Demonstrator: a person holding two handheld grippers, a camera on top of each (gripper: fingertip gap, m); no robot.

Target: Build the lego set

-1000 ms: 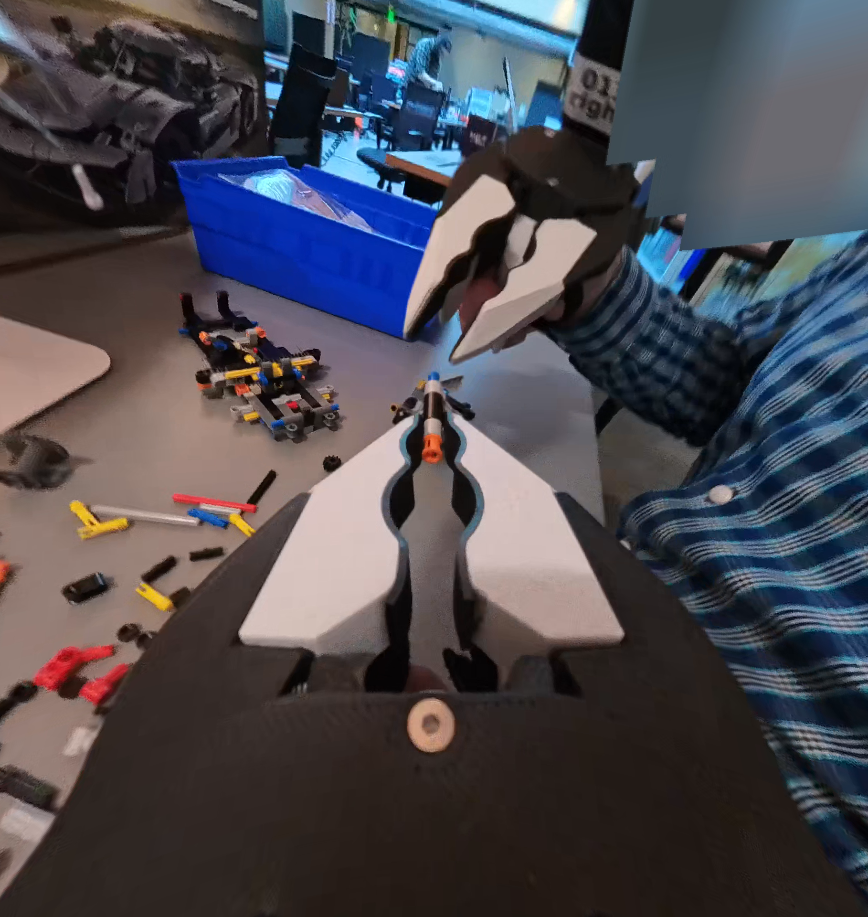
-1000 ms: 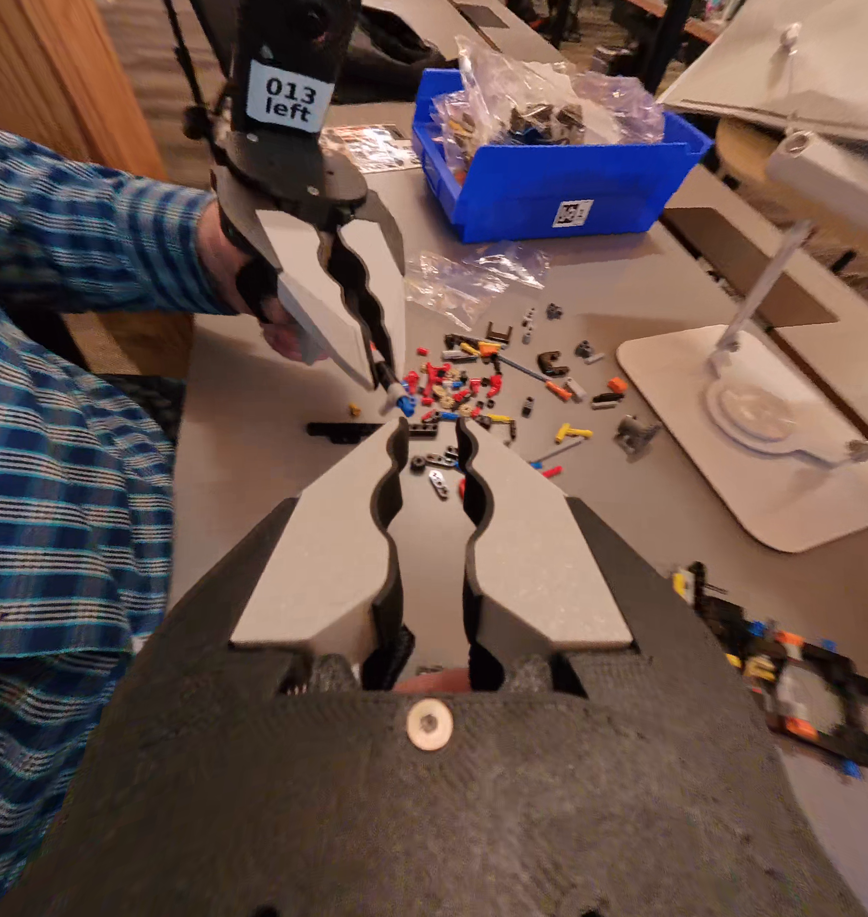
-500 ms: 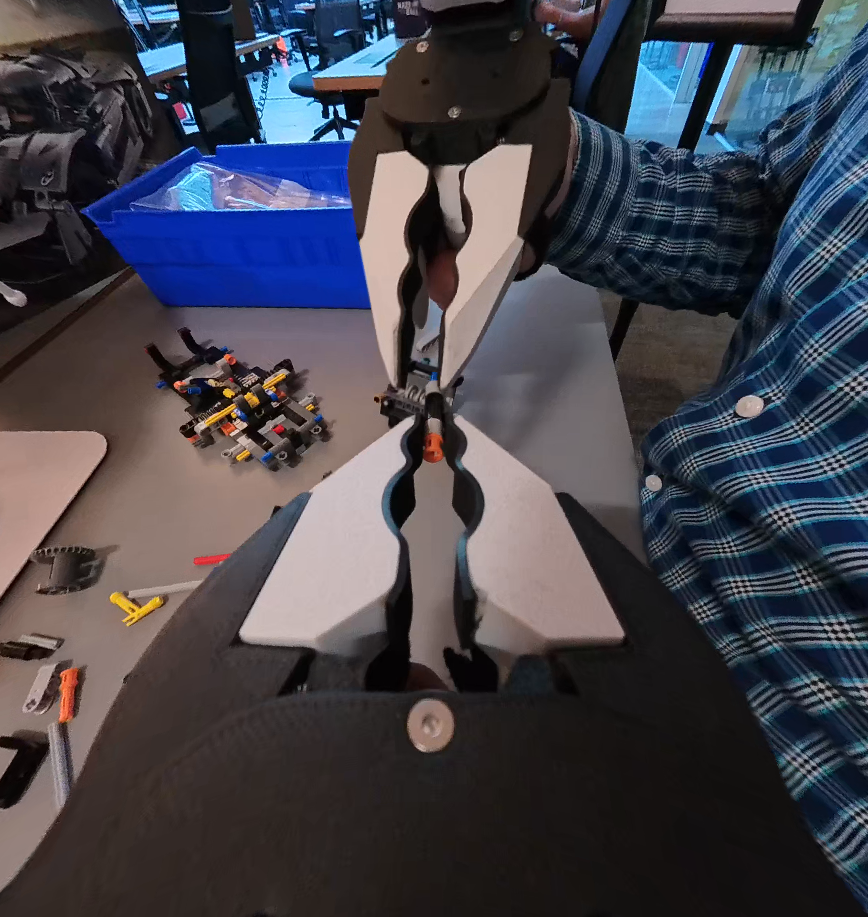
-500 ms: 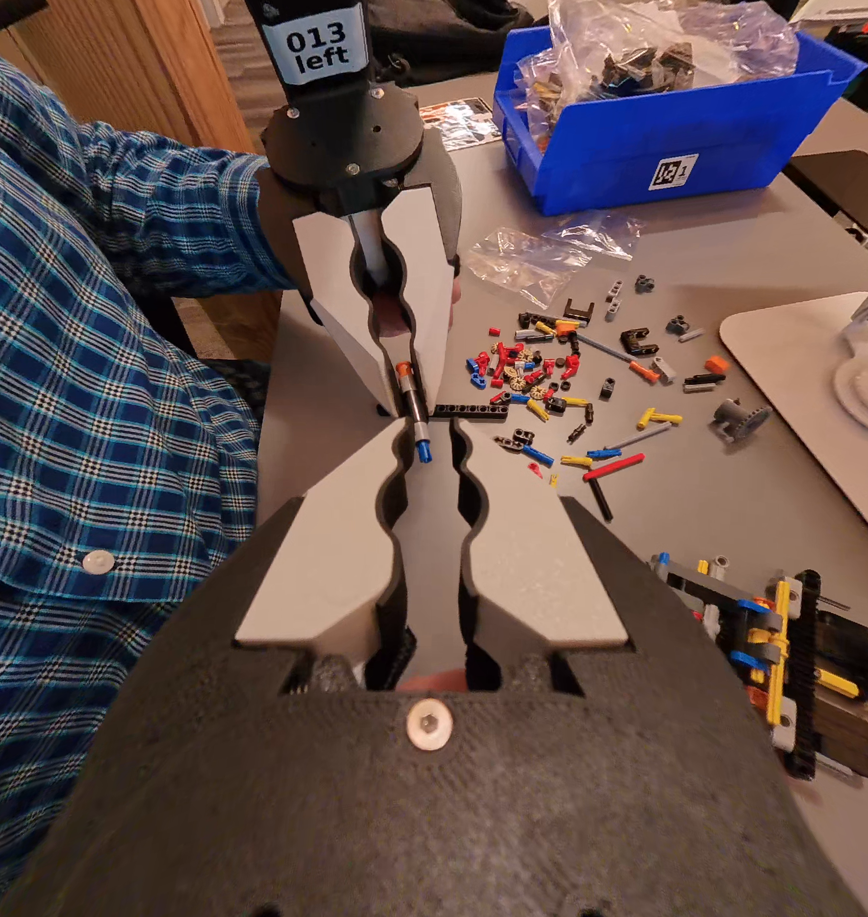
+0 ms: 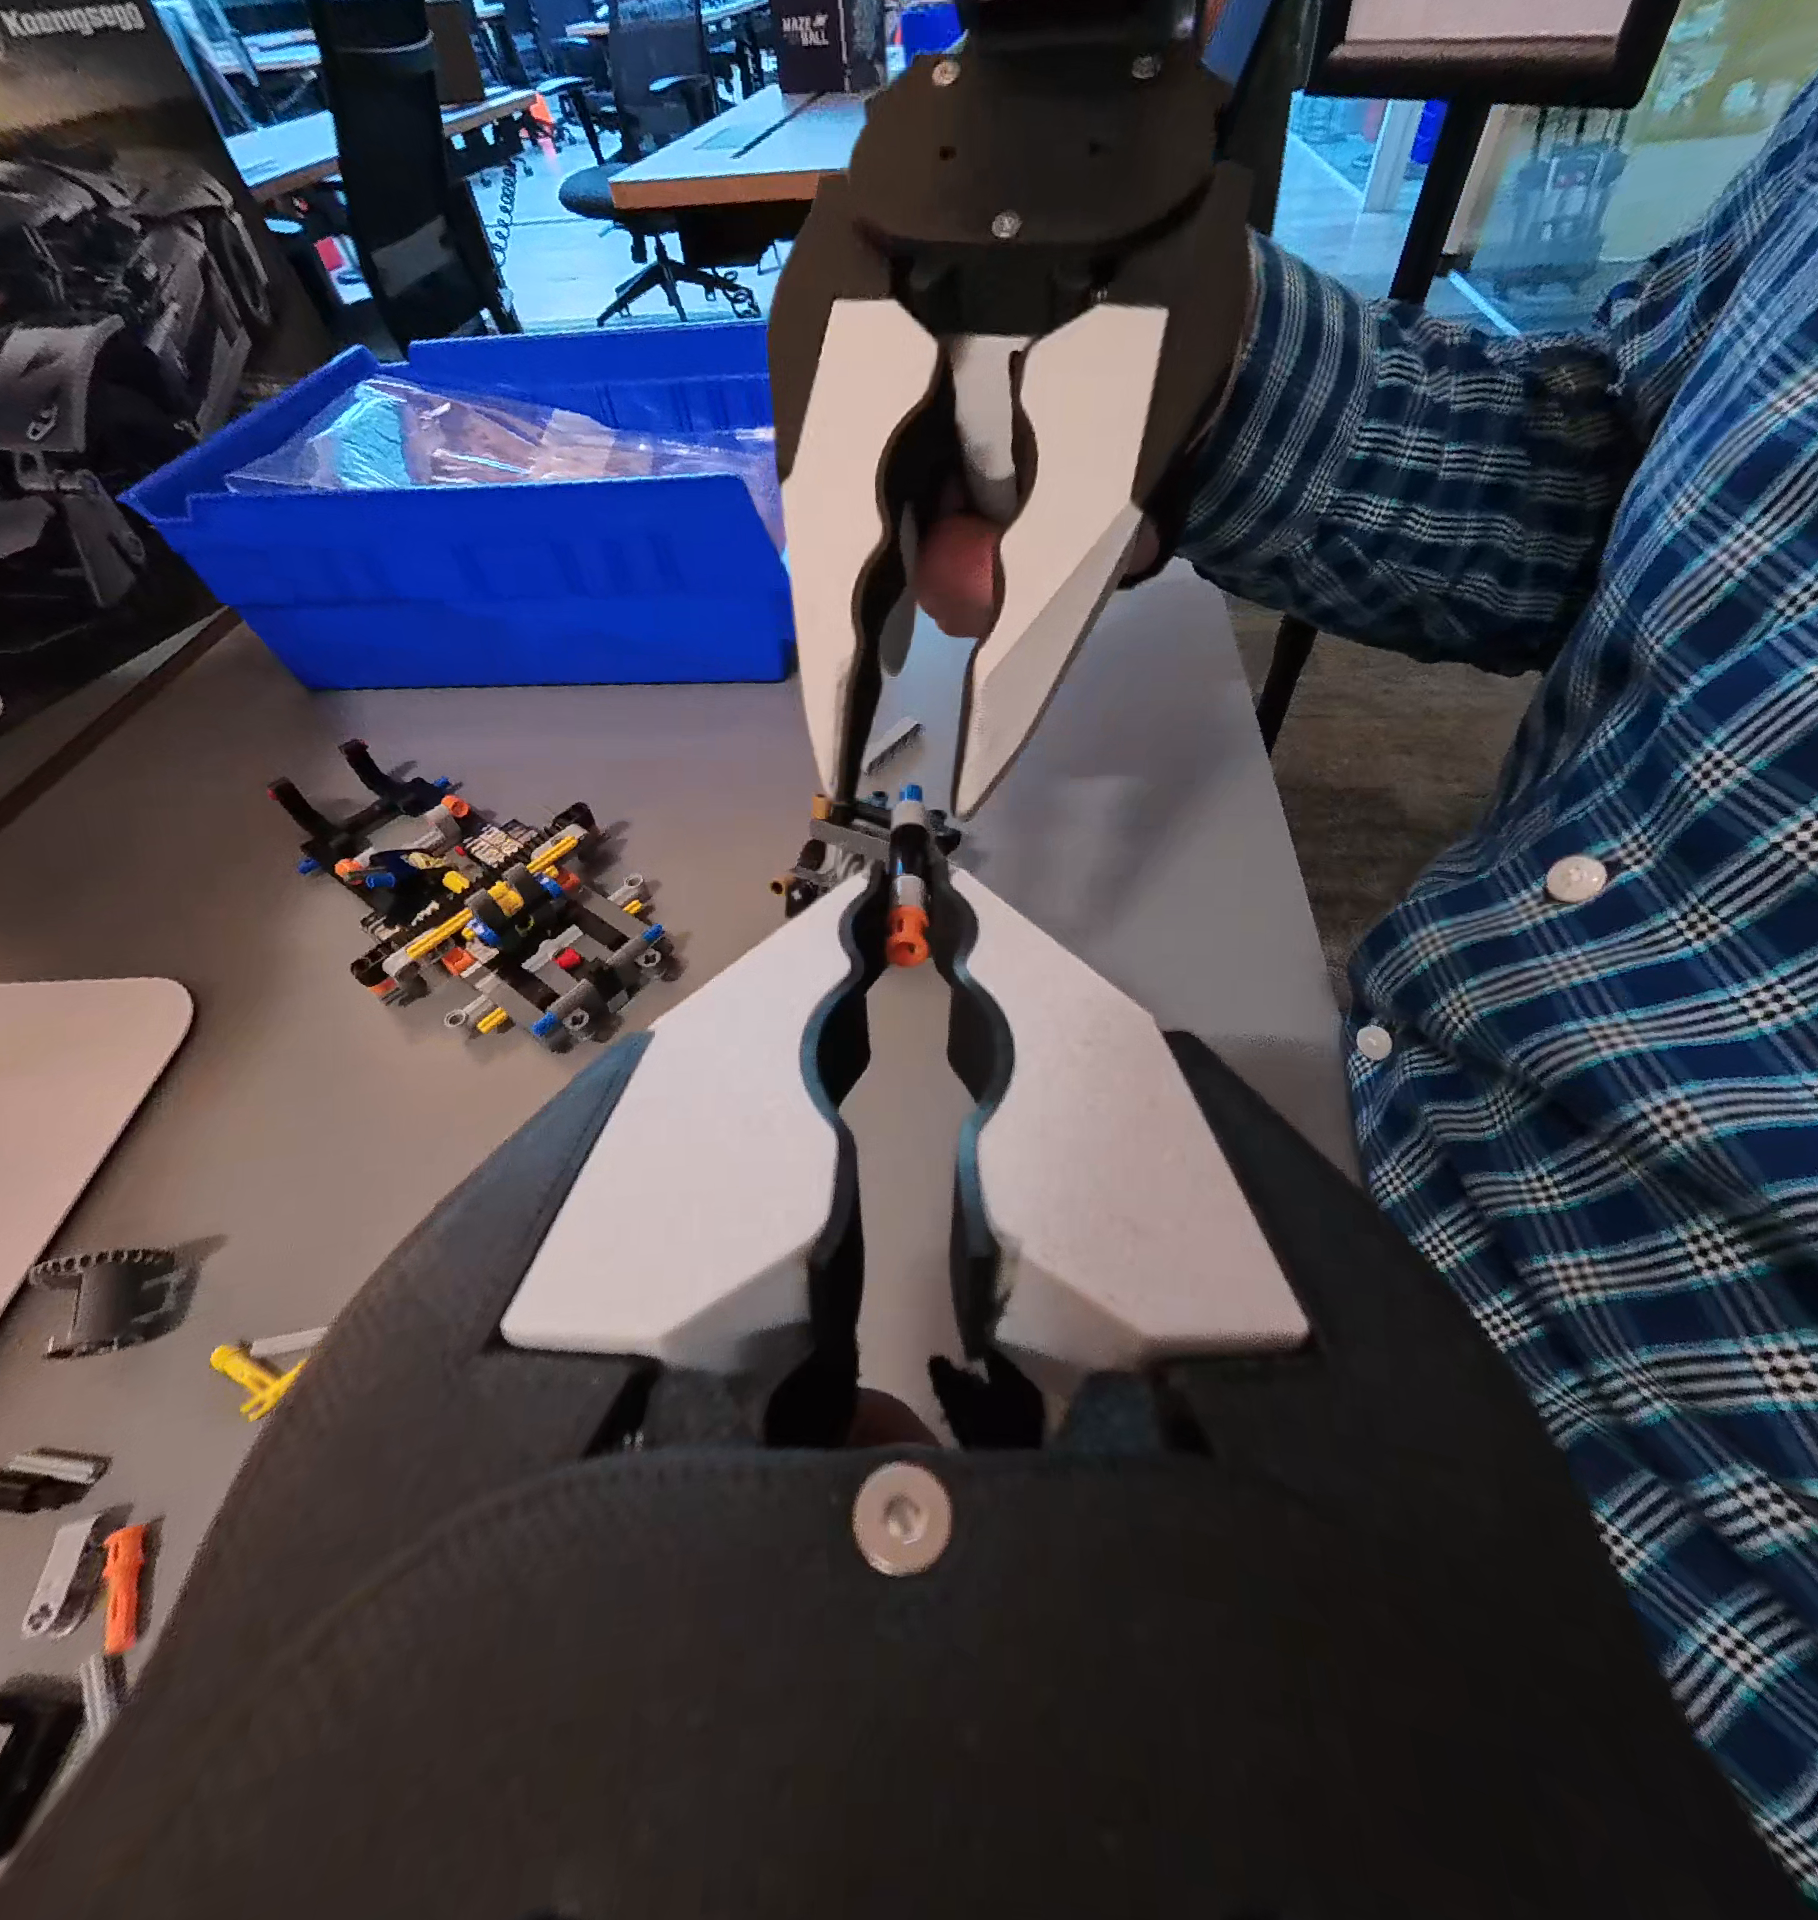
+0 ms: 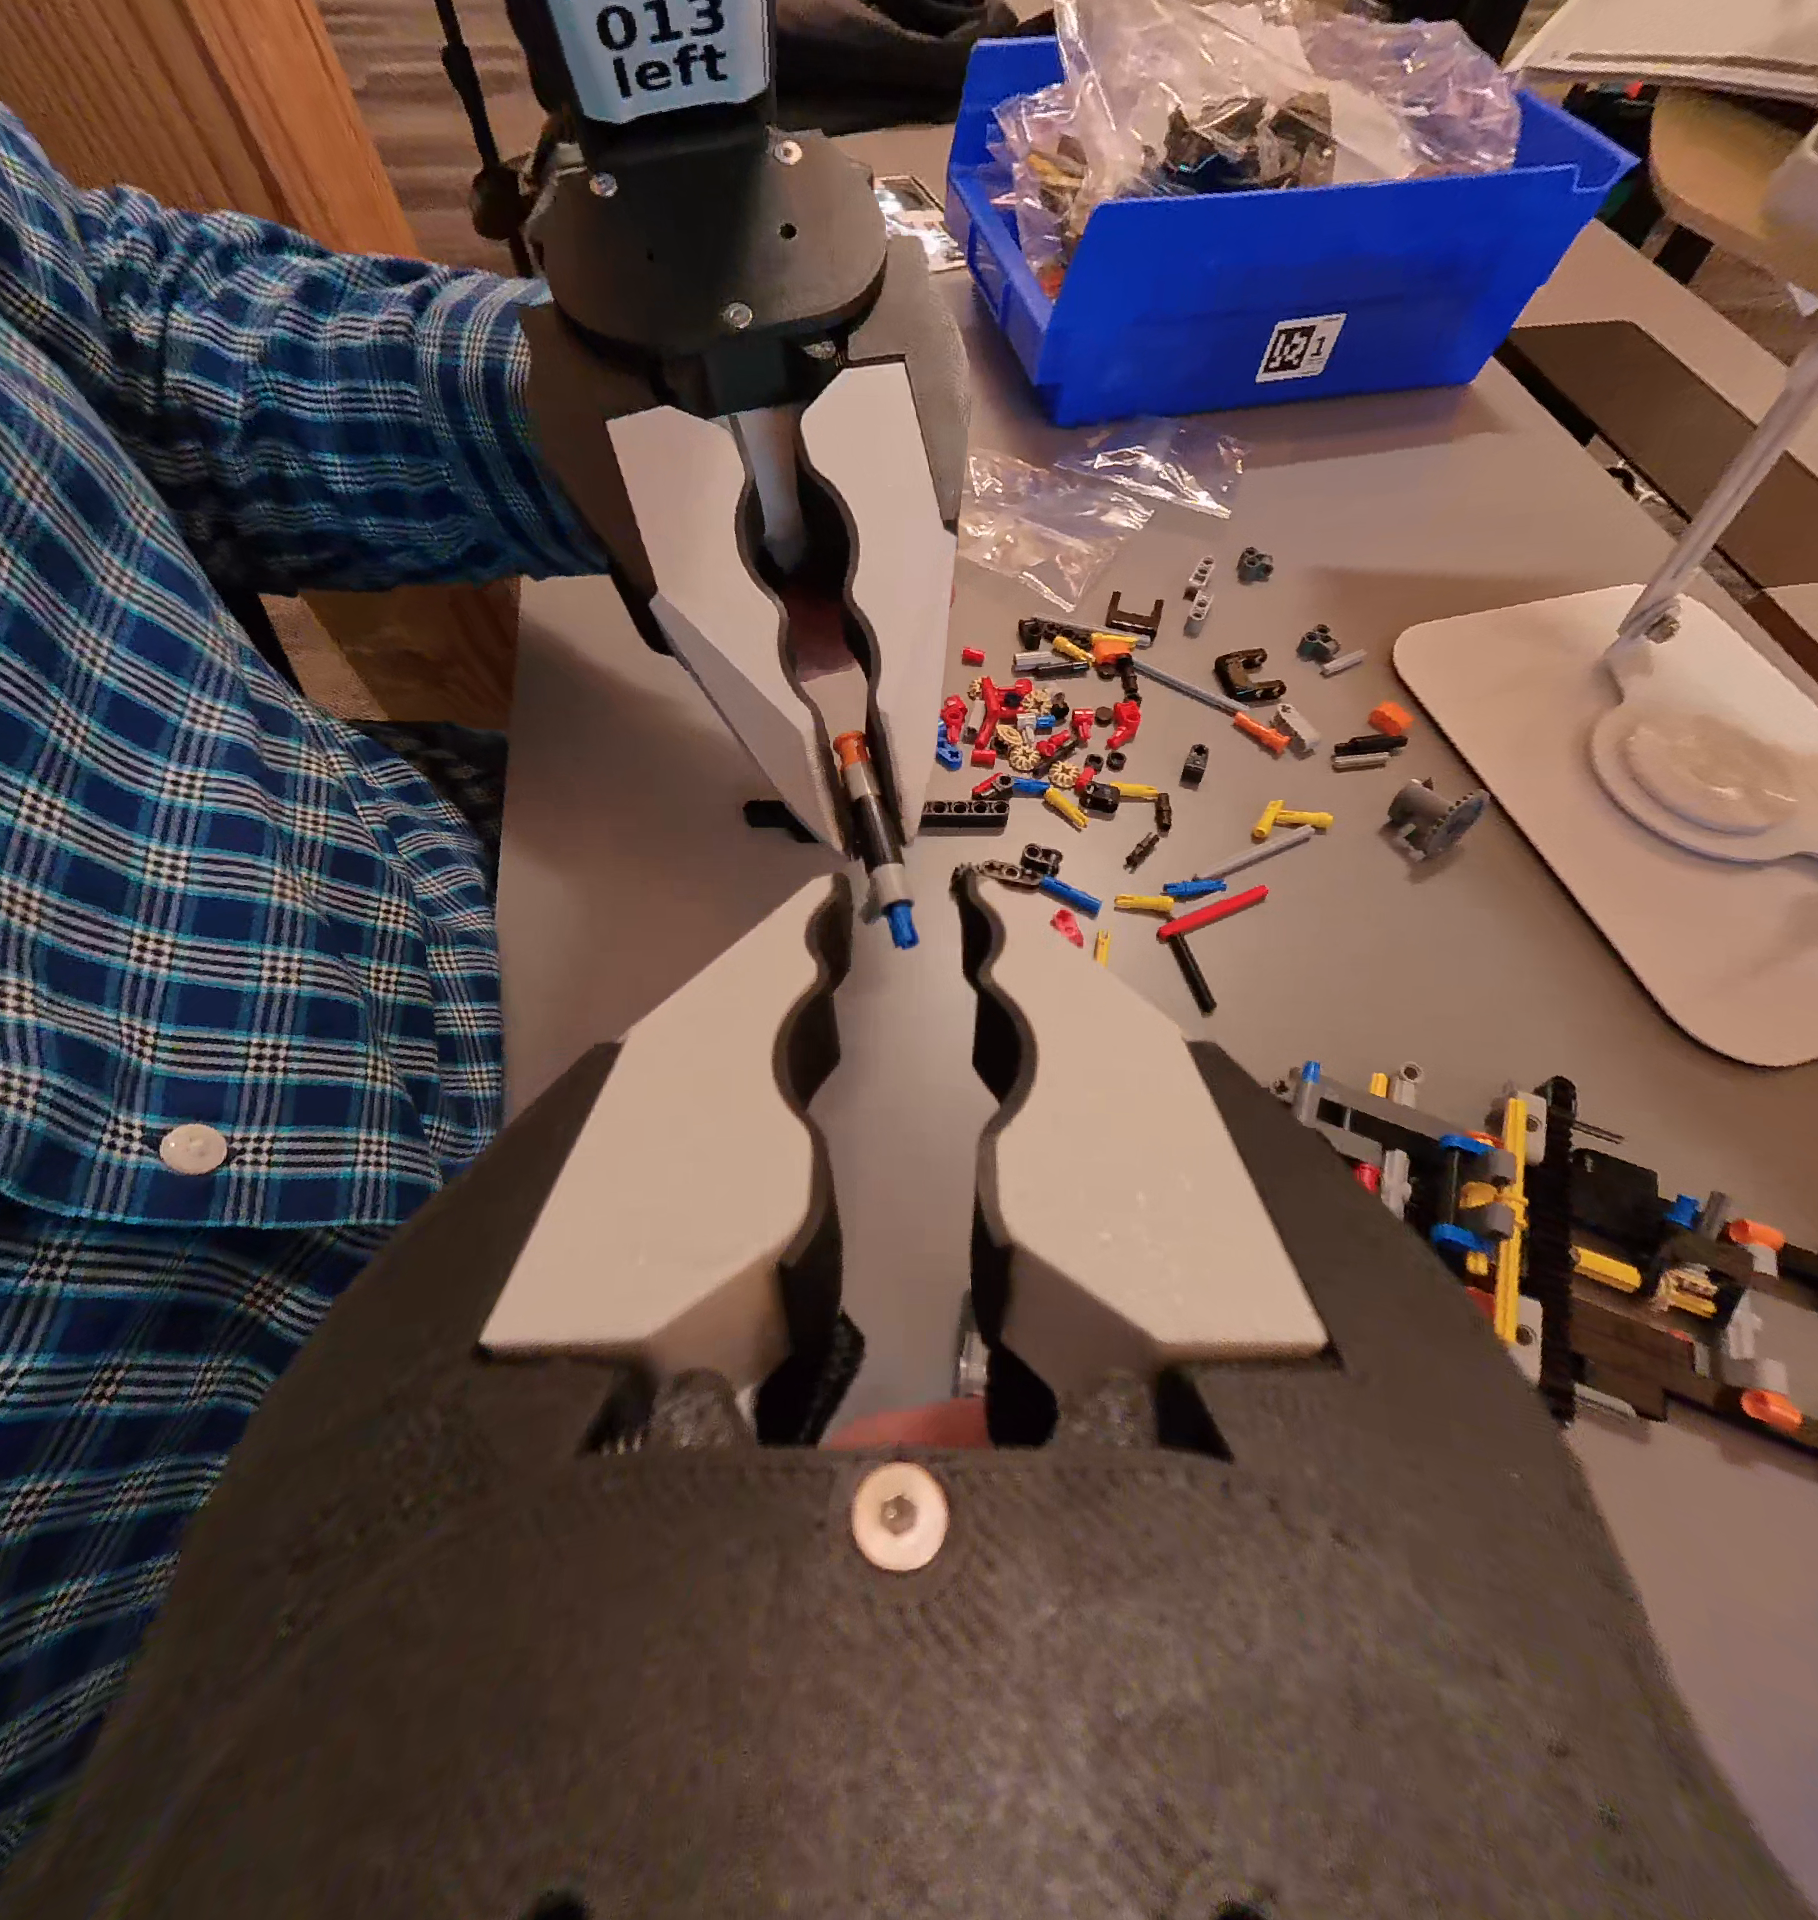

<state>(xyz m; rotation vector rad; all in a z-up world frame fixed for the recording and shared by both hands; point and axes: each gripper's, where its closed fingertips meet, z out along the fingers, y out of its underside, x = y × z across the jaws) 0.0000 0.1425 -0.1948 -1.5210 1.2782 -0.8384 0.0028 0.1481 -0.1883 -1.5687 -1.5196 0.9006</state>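
Observation:
My left gripper (image 5: 905, 883) is shut on a thin rod piece (image 5: 906, 862) with an orange end, a black and grey middle and a blue tip. In the right wrist view it comes down from above (image 6: 863, 831) with the rod piece (image 6: 874, 821) sticking out toward me. My right gripper (image 6: 900, 888) is open, tip to tip with the left one. The rod's blue tip (image 6: 902, 923) sits between its fingertips without being clamped. In the left wrist view the right gripper (image 5: 903, 805) hangs over a small grey and black subassembly (image 5: 843, 842) on the table.
A partly built chassis (image 5: 500, 914) lies on the grey table, also in the right wrist view (image 6: 1611, 1247). Several loose pieces (image 6: 1092, 748) are scattered beyond the grippers. A blue bin (image 6: 1248, 312) with bagged parts stands at the back. A white stand base (image 6: 1611, 779) is at the right. My two grippers' fingertips are within a few centimetres of each other.
The right gripper has swung in front of the left one and moved closer. The rod's blue tip now lies between its open fingertips. The left gripper keeps its hold.

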